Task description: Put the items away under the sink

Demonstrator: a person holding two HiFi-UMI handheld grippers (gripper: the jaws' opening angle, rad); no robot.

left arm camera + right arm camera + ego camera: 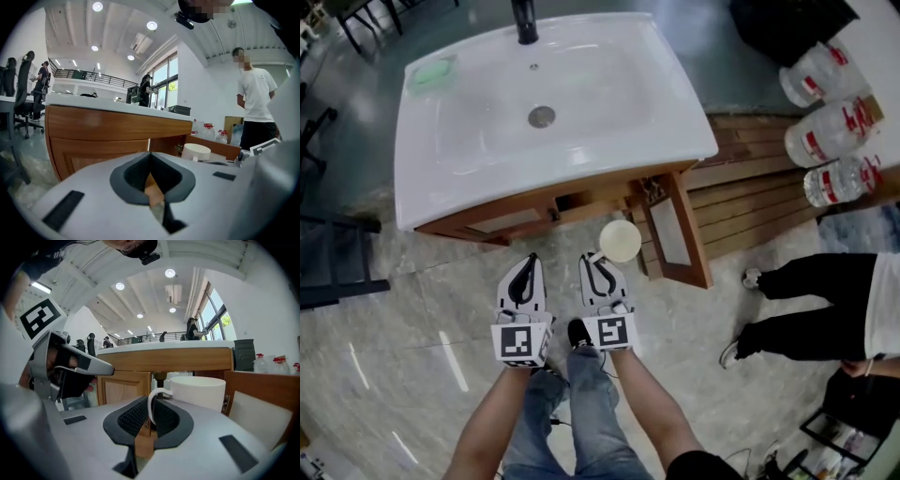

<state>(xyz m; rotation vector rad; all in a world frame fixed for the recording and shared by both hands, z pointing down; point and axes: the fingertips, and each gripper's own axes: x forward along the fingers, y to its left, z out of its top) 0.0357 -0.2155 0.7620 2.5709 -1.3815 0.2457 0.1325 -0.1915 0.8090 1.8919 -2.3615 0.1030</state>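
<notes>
Operator: Sink (487, 150) fills the upper half of my head view, a white basin on a wooden cabinet (534, 208).

Desk: Is the cabinet open?

Operator: Yes. Its door (680, 234) stands swung out right of centre. A person (811, 309) in dark trousers stands at the right edge, and water bottles (834, 131) lie in the upper right corner.

Desk: And your grippers?

Operator: Both sit side by side at the centre of the frame, just below the cabinet front. I read the left gripper (528, 261) as closed with nothing in it: in its own view the pads meet and only the wood front shows past them. The right gripper (598, 259) has its jaws drawn narrow, pinching the handle (151, 411) of the mug (621, 240).

Desk: Where is the mug exactly?

Operator: It is at the right gripper's tips, upright, white, between the cabinet front and the open door. In the right gripper view it sits just right of centre, with the door panel beside it.

Desk: Anything small?

Operator: The drain (542, 116) mid-basin, and a green object (431, 73) on the sink's upper left corner; I can't tell what that one is.
</notes>
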